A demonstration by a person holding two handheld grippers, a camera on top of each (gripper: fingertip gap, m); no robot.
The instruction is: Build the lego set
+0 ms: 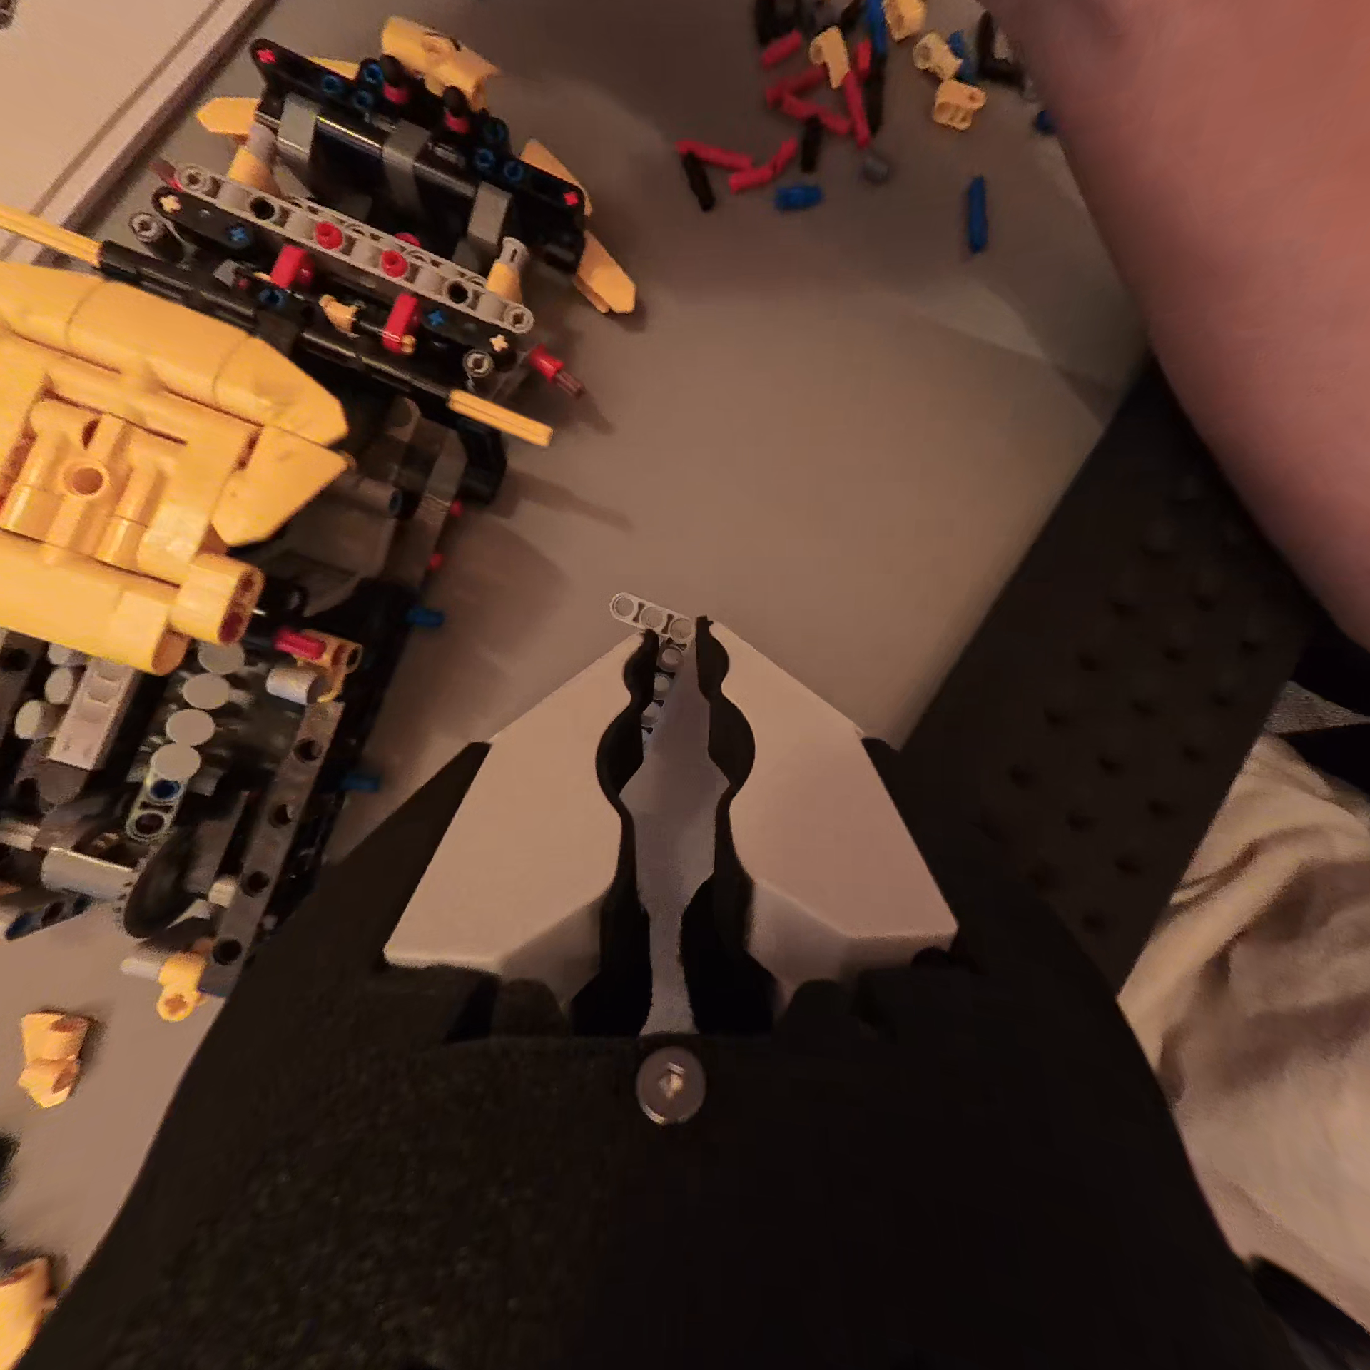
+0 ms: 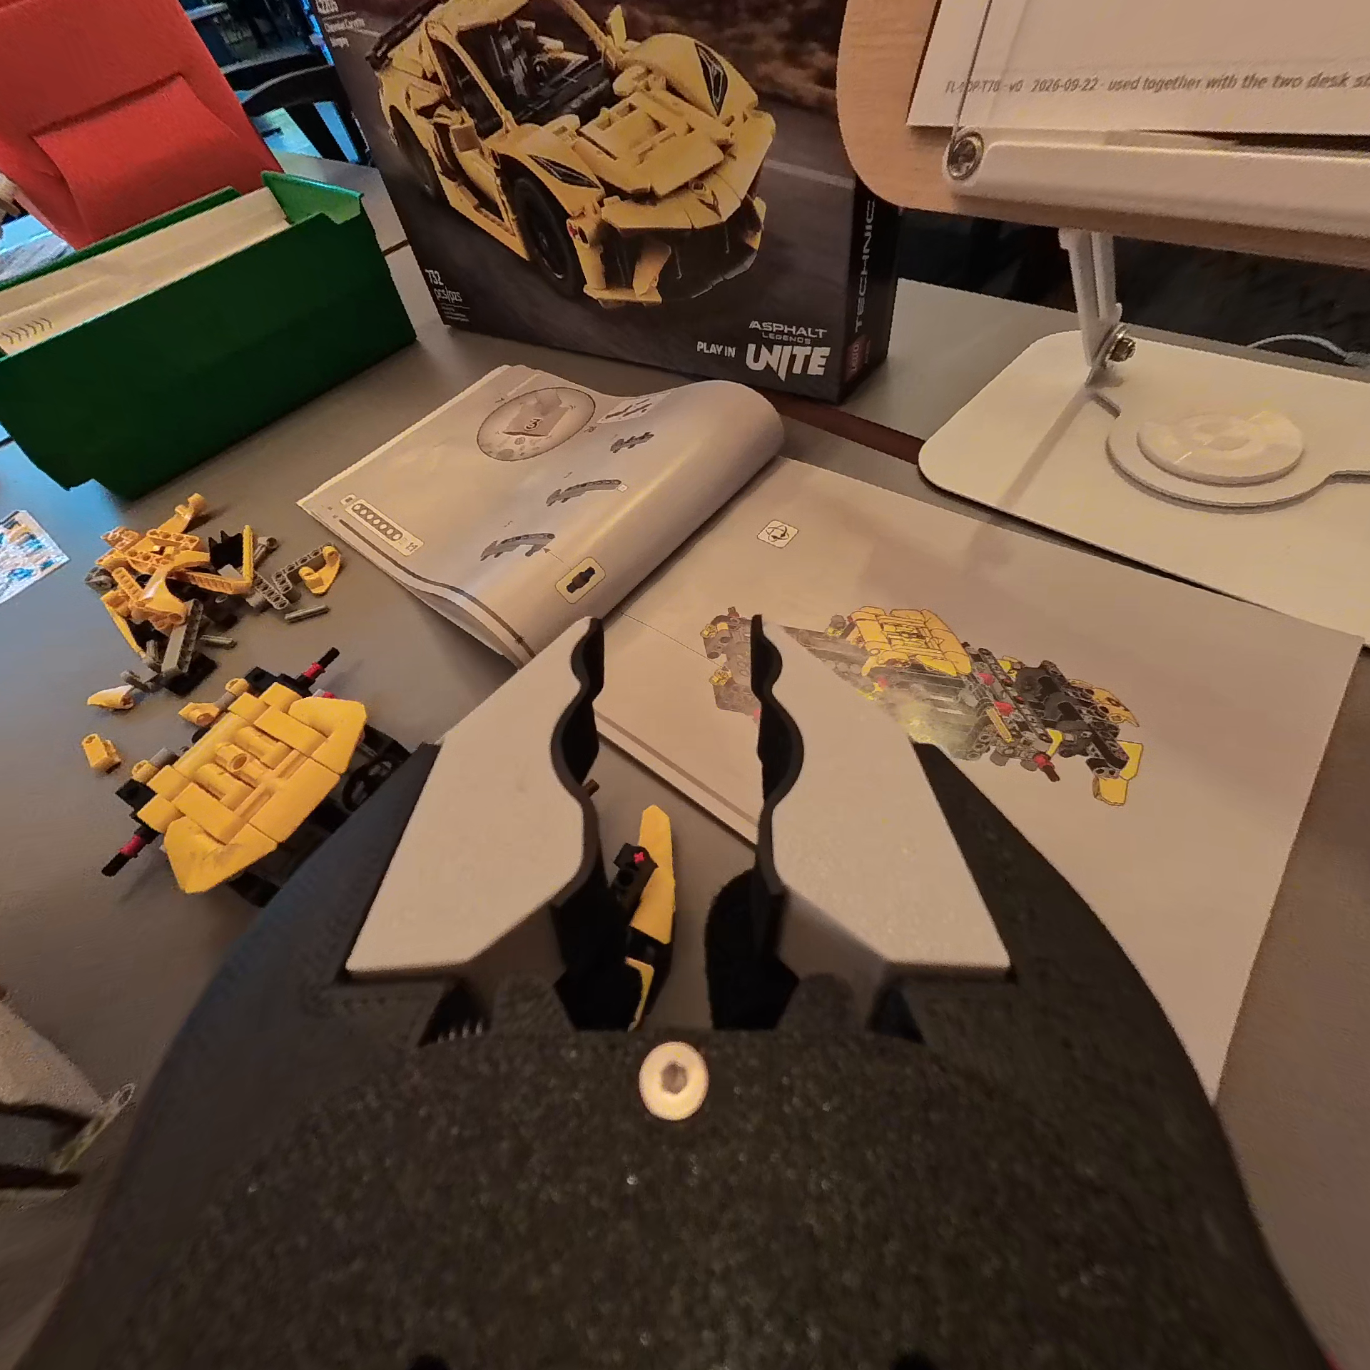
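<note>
Grey beam (image 1: pixel 652 617) pinched in my left hand-held gripper (image 1: pixel 676 630), frame centre; half-built yellow car (image 1: pixel 222 474) at left on the table (image 1: pixel 778 445) | right view: my right hand-held gripper (image 2: pixel 676 637) spread, over the open instruction booklet (image 2: pixel 1038 593); loose parts (image 2: pixel 185 586) at left.

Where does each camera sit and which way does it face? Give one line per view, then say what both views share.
Left wrist view: on the left gripper, looking steeply down at the table; its jaws pinch a light grey beam beside the yellow car build; a blurred forearm shows top right.
Right wrist view: on the right gripper, looking forward across the table at the open instruction booklet and set box; jaws apart, nothing between the tips.
Shared: the grey table and, apparently, the same yellow car build.
</note>
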